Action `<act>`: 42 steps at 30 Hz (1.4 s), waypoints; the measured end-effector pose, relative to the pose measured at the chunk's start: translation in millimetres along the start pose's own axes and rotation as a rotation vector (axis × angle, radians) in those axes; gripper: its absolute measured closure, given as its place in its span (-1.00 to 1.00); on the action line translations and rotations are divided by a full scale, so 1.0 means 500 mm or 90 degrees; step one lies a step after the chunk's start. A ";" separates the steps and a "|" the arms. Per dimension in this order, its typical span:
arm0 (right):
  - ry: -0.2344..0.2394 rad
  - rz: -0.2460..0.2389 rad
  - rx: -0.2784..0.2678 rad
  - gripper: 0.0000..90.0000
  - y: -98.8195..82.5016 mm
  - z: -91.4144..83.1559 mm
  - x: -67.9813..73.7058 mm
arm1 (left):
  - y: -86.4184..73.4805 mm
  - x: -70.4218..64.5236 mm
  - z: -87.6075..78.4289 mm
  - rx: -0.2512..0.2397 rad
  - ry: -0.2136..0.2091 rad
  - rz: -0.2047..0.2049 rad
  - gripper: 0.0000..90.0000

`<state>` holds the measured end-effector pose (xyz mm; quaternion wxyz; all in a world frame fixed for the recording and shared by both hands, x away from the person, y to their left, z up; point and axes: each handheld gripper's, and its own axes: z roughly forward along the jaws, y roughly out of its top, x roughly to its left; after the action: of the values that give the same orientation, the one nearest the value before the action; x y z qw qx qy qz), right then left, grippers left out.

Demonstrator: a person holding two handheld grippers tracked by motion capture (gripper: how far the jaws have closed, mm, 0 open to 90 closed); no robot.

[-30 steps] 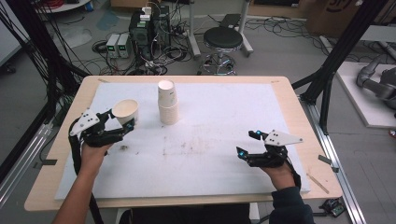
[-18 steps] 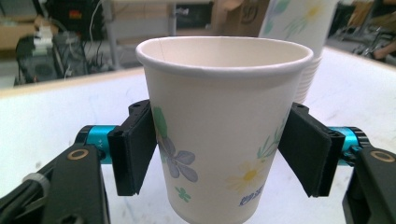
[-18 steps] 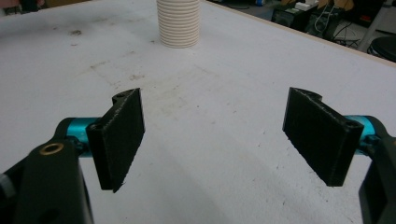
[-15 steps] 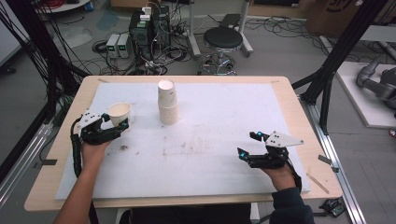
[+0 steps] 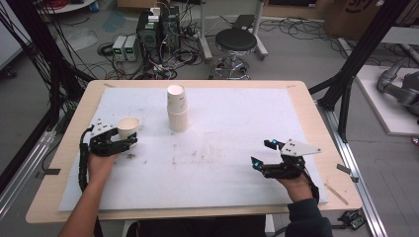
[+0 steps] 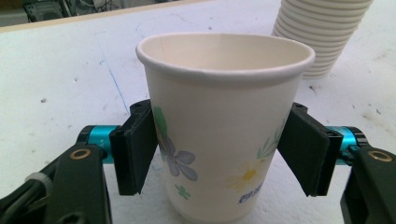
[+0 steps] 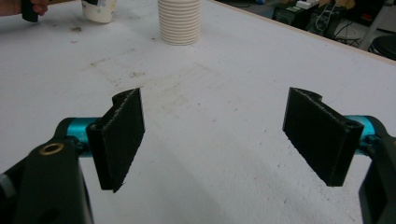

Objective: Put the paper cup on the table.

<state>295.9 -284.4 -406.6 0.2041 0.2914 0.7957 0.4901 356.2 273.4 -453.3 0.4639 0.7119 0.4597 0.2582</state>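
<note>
In the high view the left gripper (image 5: 129, 139) sits at the middle left of the frame, its jaws closed on a flowered paper cup (image 5: 128, 128) that stands upright, mouth up, over the white table cover (image 5: 237, 118). A second ago the cup was tipped with its mouth towards the stack and held higher in the frame; half a second ago it was nearly upright; now it is lower and closer to the cover. Whether its base touches the cover cannot be told. The jaws have just been closing a little further, with the cup between them. In the left gripper view both black pads (image 6: 135, 151) press the cup's wall (image 6: 219, 135) about halfway up, one on each side.

The stack of paper cups (image 5: 178, 109) stands at upper centre, to the right of the held cup and apart from it, unmoved.

The right gripper (image 5: 263, 153) rests at the lower right, where it was in both earlier frames. In the right gripper view its jaws stand wide apart with nothing between them.
</note>
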 end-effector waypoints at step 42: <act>-0.038 0.013 0.023 -0.53 -0.013 -0.016 -0.011 | 0.050 -0.140 -0.073 -0.217 -0.255 0.047 -0.63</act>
<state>293.5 -295.7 -408.5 0.2175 0.3175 0.7950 0.4689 306.5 222.7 -411.0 0.6493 0.6766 0.2821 0.2027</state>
